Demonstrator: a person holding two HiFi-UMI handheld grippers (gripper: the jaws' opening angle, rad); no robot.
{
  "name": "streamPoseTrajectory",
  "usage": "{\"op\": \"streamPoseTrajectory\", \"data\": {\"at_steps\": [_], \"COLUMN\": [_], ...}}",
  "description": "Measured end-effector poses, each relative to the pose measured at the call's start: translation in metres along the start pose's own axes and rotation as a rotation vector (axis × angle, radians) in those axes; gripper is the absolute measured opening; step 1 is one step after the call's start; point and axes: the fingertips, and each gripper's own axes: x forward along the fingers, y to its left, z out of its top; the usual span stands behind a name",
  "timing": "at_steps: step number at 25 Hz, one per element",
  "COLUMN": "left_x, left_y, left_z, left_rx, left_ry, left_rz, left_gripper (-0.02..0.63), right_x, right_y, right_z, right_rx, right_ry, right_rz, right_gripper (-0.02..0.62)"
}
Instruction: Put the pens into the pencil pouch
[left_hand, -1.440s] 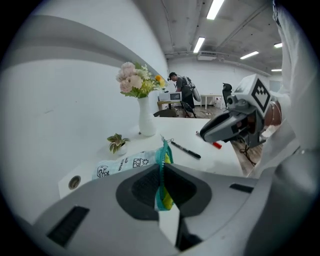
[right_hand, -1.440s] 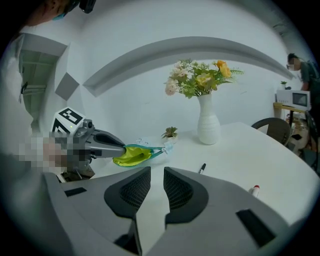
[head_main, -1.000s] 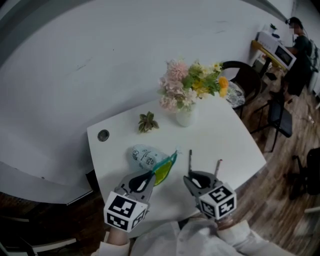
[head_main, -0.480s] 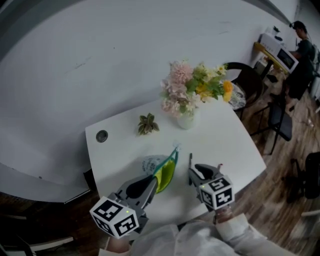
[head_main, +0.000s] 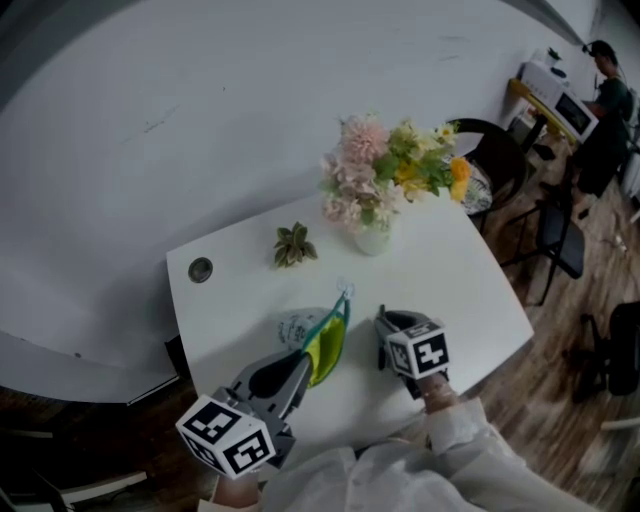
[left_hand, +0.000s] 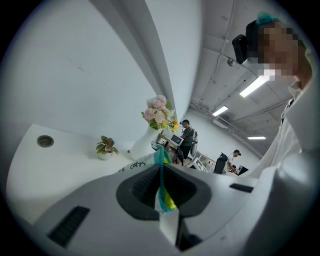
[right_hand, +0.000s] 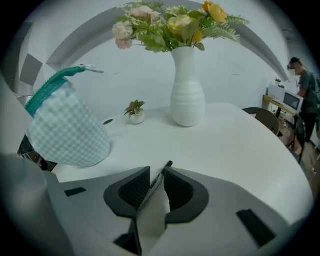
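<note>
My left gripper (head_main: 296, 366) is clenched on the zipper edge of the pale checked fabric pencil pouch with the teal zipper (right_hand: 65, 132). That props it up so the mouth gapes and the yellow-green lining shows. I can't tell if its bottom rests on the white table (head_main: 450, 290). My right gripper (head_main: 393, 322) is grasping a thin dark pen (right_hand: 161, 173) that lies along its pads with the tip poking out front, just beside the pouch. The mouth looks narrow to me, so I reckon the tip needs lining up carefully.
</note>
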Motion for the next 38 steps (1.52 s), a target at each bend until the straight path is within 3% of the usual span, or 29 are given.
{"op": "streamPoseTrajectory", "data": {"at_steps": [5, 11, 18, 22, 27, 31, 38], "left_x": [0.000, 0.002, 0.001, 0.000, 0.000, -0.003, -0.001], "left_y": [0.000, -0.002, -0.002, -0.005, -0.010, -0.015, -0.026], "left_z": [-0.002, -0.007, -0.010, -0.009, -0.014, -0.012, -0.014], "left_rx": [0.001, -0.014, -0.004, -0.020, -0.038, -0.067, -0.089], "left_ry": [-0.002, 0.009, 0.015, 0.010, 0.012, -0.007, -0.021], "left_rz": [-0.005, -0.018, -0.021, -0.013, -0.039, -0.051, -0.084], "left_gripper": [0.025, 0.025, 0.025, 0.025, 0.025, 0.025, 0.025], "right_x": [0.006, 0.006, 0.001, -0.019, -0.075, -0.133, -0.208], "right_y": [-0.001, -0.003, 0.001, 0.016, 0.038, 0.072, 0.112], "right_z": [-0.003, -0.002, 0.001, 0.023, 0.072, 0.111, 0.149], "right_rx": [0.007, -0.056, -0.074, -0.013, 0.028, -0.013, -0.056], "right_ry": [0.042, 0.103, 0.048, -0.118, -0.412, -0.606, -0.836], "right_rz": [-0.003, -0.041, -0.063, -0.003, 0.111, 0.240, 0.334], "right_gripper": [0.083, 0.080, 0.039, 0.039, 0.039, 0.040, 0.040]}}
